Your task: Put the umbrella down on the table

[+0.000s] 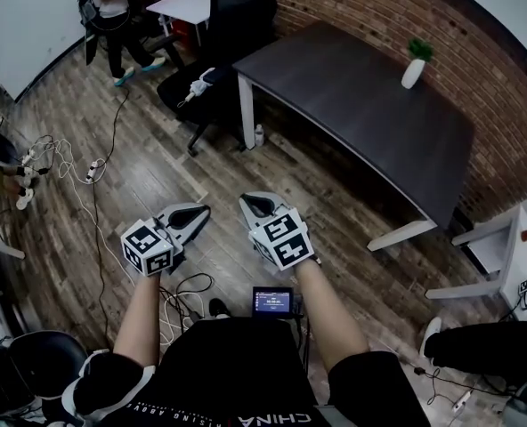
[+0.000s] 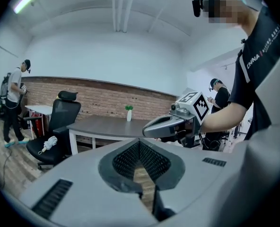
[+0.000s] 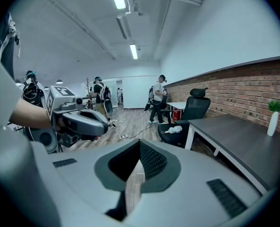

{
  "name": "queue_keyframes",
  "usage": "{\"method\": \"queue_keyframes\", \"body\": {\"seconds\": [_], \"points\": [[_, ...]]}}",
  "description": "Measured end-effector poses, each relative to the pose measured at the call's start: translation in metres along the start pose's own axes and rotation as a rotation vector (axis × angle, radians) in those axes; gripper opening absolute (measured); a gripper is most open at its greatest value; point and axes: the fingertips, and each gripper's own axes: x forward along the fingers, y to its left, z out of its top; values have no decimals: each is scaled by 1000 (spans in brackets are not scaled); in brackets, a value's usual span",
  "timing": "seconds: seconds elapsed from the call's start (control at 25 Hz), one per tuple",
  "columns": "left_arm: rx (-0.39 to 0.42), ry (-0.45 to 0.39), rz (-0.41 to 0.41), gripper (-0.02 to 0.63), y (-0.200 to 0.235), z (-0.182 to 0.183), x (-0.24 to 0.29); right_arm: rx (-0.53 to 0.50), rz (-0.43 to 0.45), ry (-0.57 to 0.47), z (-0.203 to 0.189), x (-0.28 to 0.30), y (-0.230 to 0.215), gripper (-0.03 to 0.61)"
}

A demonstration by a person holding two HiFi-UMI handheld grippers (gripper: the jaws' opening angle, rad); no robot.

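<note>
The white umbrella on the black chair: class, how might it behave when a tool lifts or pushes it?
The umbrella looks small and folded, so probably light. Its white fabric seems bunched, so likely soft and squashy under a grip. Lying lengthwise on the chair seat, it might roll if nudged.

Both bare arms reach out in front. The left claw (image 1: pixel 192 212) points to 1 o'clock and the right claw (image 1: pixel 255 205) to 11 o'clock, tips near each other. Both claws are closed with nothing in them.
</note>
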Motion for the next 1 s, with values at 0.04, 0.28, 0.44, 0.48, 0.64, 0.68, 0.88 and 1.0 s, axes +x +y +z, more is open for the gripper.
{"method": "queue_keyframes", "body": {"seconds": [0.04,0.28,0.44,0.48,0.64,0.68,0.88,1.0], "points": [[-1,8,3,2,-2,-2,3,1,2,2,-2,-1,-2,6],[6,26,35,2,-10,-3,24,0,27,17,-13,-9,-13,6],[3,20,35,2,-19,-5,37,-4,37,13,-20,-15,-24,6],[0,18,39,2,-20,-6,39,-5,40,11,-20,-15,-26,6],[-22,1,39,2,-23,-5,39,-3,56,9,-21,-14,-29,7],[-28,-6,34,2,-23,-5,39,-3,56,13,-22,-13,-30,6],[-31,5,41,2,-12,-12,39,7,60,24,-25,1,-35,6],[-42,8,48,2,6,-17,39,18,58,31,-25,14,-38,6]]}}
